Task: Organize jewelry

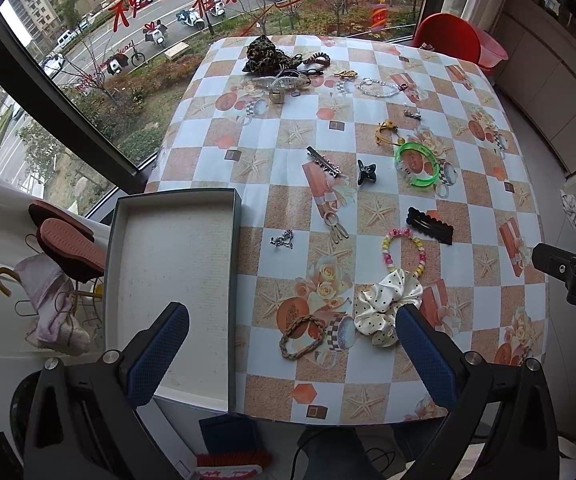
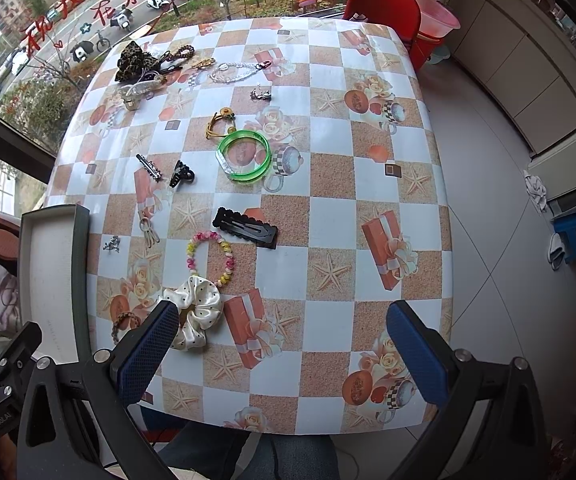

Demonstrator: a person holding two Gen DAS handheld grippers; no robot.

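Note:
An empty grey box (image 1: 170,280) lies at the table's left front edge; its rim shows in the right wrist view (image 2: 76,272). Jewelry is scattered on the checked tablecloth: a braided bracelet (image 1: 302,336), a white dotted scrunchie (image 1: 386,308) (image 2: 198,312), a bead bracelet (image 1: 404,250) (image 2: 210,258), a black hair clip (image 1: 430,226) (image 2: 246,228), a green bangle (image 1: 418,164) (image 2: 244,154), a small chain (image 1: 283,239). My left gripper (image 1: 292,344) is open above the front edge, near the braided bracelet. My right gripper (image 2: 282,344) is open and empty, right of the scrunchie.
A pile with a leopard scrunchie (image 1: 264,56) and a clear claw clip (image 1: 284,80) sits at the far left. A spiked barrette (image 1: 324,162) and a black claw clip (image 1: 367,172) lie mid-table. A red chair (image 2: 384,16) stands behind. A window runs along the left.

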